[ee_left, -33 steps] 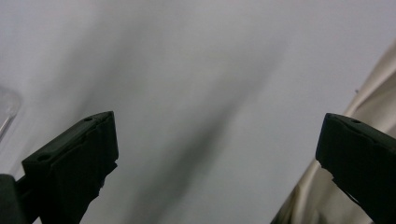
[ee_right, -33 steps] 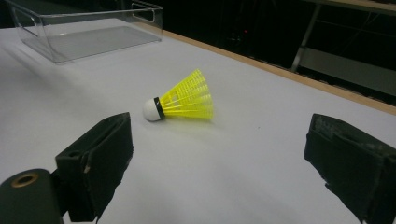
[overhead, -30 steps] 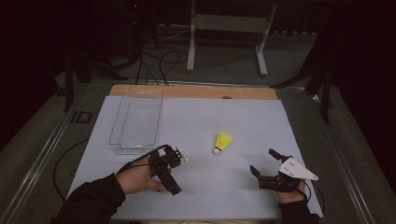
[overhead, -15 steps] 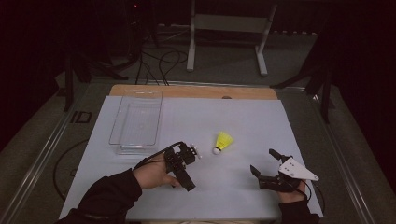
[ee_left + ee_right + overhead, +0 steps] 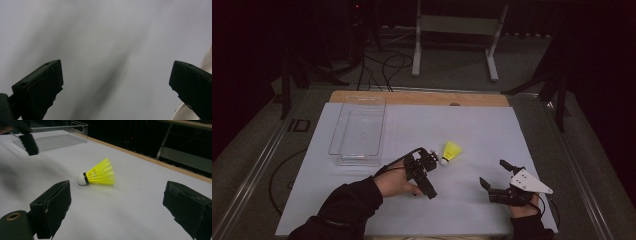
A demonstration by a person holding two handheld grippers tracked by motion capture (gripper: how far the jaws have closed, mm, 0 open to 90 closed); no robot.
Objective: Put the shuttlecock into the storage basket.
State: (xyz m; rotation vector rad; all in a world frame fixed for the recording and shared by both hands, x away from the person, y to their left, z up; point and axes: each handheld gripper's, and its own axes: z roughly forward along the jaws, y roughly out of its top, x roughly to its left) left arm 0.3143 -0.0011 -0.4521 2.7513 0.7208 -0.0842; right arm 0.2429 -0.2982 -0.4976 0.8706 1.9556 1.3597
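**Left gripper closes in on the yellow shuttlecock**

While the right gripper (image 5: pixel 497 176) sits low at the near right of the white table cover (image 5: pixel 522 135), its jaws are spread wide with nothing between them. From its own camera the two black jaws frame the shuttlecock (image 5: pixel 98 175), which lies on its side a little way off, white cork tip pointing toward the left gripper, yellow skirt fanned out the other way.

Move to the middle now: the left gripper (image 5: pixel 432 155) is held by a dark-sleeved arm (image 5: pixel 339 207) coming in from the near left edge. Its front end is right beside the shuttlecock's cork, and whether it is touching I cannot tell from up here. Its own view is blurred, but the jaws (image 5: pixel 115 75) stand far apart over bare white surface, holding nothing.

Farther back and to the left lies the clear plastic tray (image 5: pixel 344 150), empty, well apart from the shuttlecock. Beyond it runs the wooden table edge (image 5: pixel 412 97), and on the dark floor behind stands a grey metal stand (image 5: pixel 457 25).
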